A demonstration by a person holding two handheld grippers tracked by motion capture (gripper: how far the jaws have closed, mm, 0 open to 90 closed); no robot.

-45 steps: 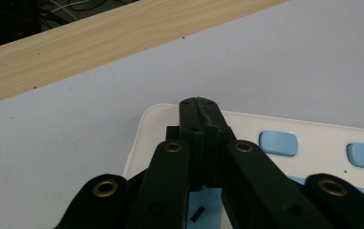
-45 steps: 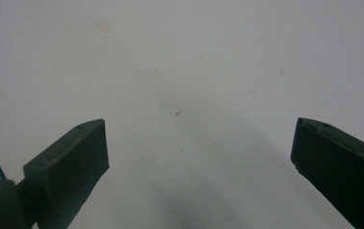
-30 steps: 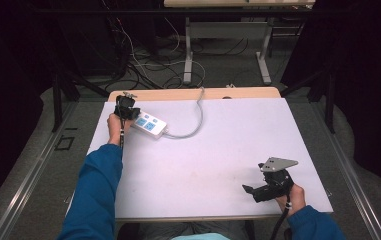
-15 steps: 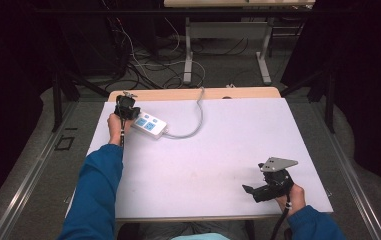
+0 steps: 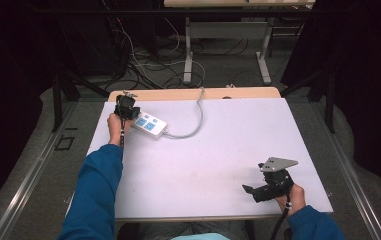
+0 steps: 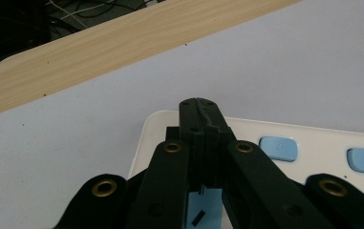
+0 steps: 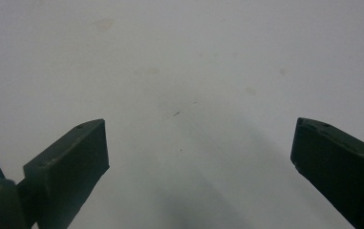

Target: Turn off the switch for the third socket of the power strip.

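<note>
A white power strip (image 5: 149, 125) with blue buttons lies at the table's far left; its grey cable (image 5: 194, 120) curves off toward the back edge. My left gripper (image 5: 126, 107) sits at the strip's left end, jaws shut together. In the left gripper view the closed jaw tips (image 6: 199, 106) rest over the end of the power strip (image 6: 313, 143), with nothing held between them. At the near right corner my right gripper (image 5: 250, 190) hovers low over the bare table, jaws wide open. In the right gripper view its fingers (image 7: 69, 162) frame plain white tabletop.
The white mat (image 5: 218, 150) covers a wooden table (image 5: 178, 94) whose bare strip shows along the far edge. Beyond it stand metal table legs and loose cables on the floor (image 5: 143, 65). A blue sleeve (image 5: 95, 195) reaches in from the lower left.
</note>
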